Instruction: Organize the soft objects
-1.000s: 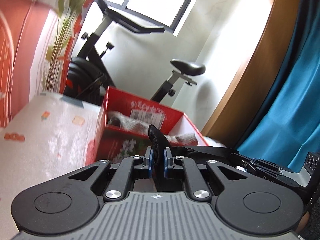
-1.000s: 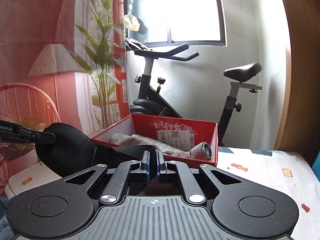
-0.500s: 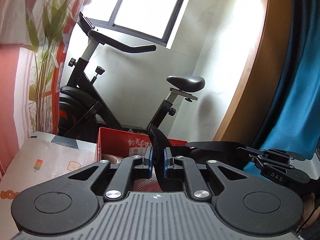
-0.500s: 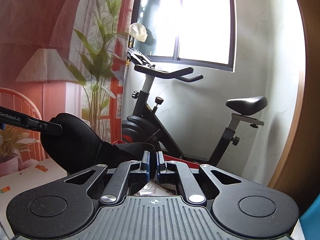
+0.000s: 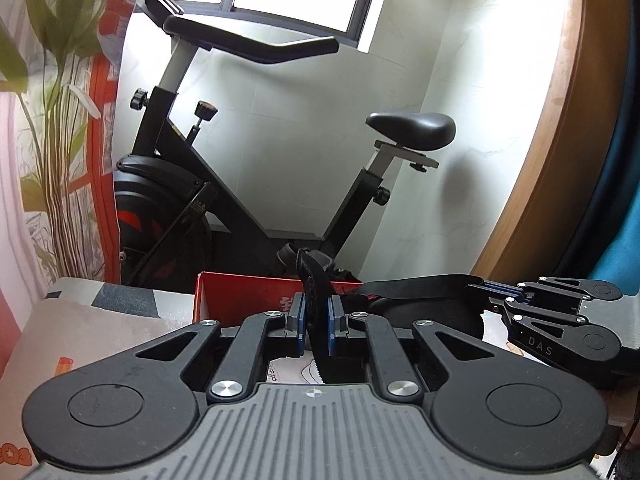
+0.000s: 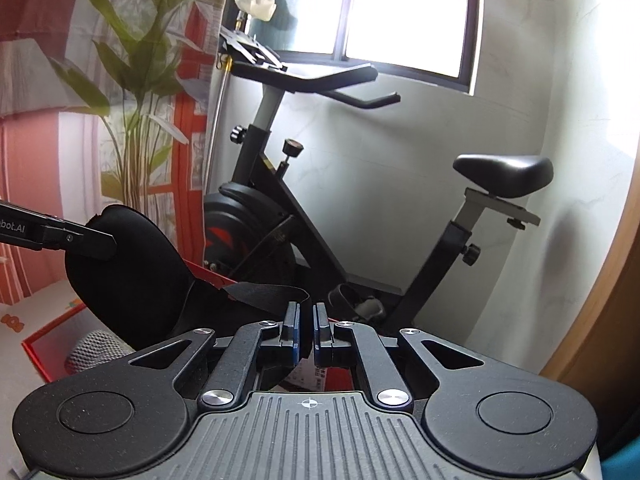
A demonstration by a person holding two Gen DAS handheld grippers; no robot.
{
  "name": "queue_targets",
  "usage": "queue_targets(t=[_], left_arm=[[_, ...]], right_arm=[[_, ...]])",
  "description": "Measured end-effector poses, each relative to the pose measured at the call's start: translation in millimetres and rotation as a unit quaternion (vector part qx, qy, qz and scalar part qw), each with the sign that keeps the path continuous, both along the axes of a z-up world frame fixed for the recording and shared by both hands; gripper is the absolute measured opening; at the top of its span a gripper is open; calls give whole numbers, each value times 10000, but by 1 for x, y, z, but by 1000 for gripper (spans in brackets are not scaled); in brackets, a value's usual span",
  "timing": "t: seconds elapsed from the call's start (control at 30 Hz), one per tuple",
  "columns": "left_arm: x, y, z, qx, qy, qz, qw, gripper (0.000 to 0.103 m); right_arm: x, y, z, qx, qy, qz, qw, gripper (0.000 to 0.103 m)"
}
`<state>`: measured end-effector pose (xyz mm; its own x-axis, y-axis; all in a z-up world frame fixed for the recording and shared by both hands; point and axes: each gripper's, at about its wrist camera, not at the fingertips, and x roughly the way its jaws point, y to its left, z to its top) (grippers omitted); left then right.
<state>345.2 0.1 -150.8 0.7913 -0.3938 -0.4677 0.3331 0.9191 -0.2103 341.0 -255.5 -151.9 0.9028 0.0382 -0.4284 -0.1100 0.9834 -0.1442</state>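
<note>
Left gripper (image 5: 314,322) clamped on the edge of a black soft eye mask (image 5: 416,314), a fold of fabric standing up between the blue pads (image 5: 331,322). Right gripper (image 6: 306,330) closed on the mask's black strap (image 6: 266,294), seen in the left wrist view at 3 o'clock, pinching the strap's flat band. Mask body held off the surface between the two tools, bulging at 9 o'clock in the right wrist view, over the red box (image 6: 42,344). Inside that box, at 8 o'clock, a grey knitted item (image 6: 94,350). From the left wrist, the same box's red wall (image 5: 244,296) just beyond the fingertips at 12 o'clock, resting on a patterned tablecloth (image 5: 92,320). Behind it, a black exercise bike (image 5: 256,184) against a white wall, saddle at 1 o'clock, handlebars at 11 o'clock. Window (image 6: 404,12) bright above. Printed curtain with green leaves (image 6: 132,92) at 10 o'clock, wooden frame (image 5: 560,160) and blue cloth (image 5: 624,216) at 3 o'clock.
</note>
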Motion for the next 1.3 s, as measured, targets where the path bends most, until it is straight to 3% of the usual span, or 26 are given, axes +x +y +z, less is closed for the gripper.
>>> queue_targets(t=[0.3,0.47,0.6,0.73,0.8,1.0,1.07,1.13,1.3], left_arm=[[40,-5,-33,259,533,20,9982,12],[40,-11,-41,484,567,-80,9972,12],[44,-10,-41,448,600,-108,9971,13],[45,-11,-41,602,564,-34,9966,22],[43,-11,-40,675,536,11,9963,26],[31,-8,-30,714,339,33,9969,54],[25,-6,-26,685,241,80,9973,70],[15,-7,-20,781,97,212,9967,95],[-15,-5,-5,996,-339,247,9941,101]], right_arm=[[42,-4,-35,-69,623,-83,9980,6],[51,-9,-46,48,825,-171,9964,6],[52,-9,-50,-41,952,-209,9952,6],[50,-9,-50,-41,984,-240,9949,8],[47,-10,-47,-15,925,-325,9952,13],[36,-11,-39,173,792,-375,9960,27],[31,-12,-36,219,753,-452,9959,44],[24,-11,-32,313,710,-542,9955,59],[0,-11,-24,648,603,-530,9947,93]])
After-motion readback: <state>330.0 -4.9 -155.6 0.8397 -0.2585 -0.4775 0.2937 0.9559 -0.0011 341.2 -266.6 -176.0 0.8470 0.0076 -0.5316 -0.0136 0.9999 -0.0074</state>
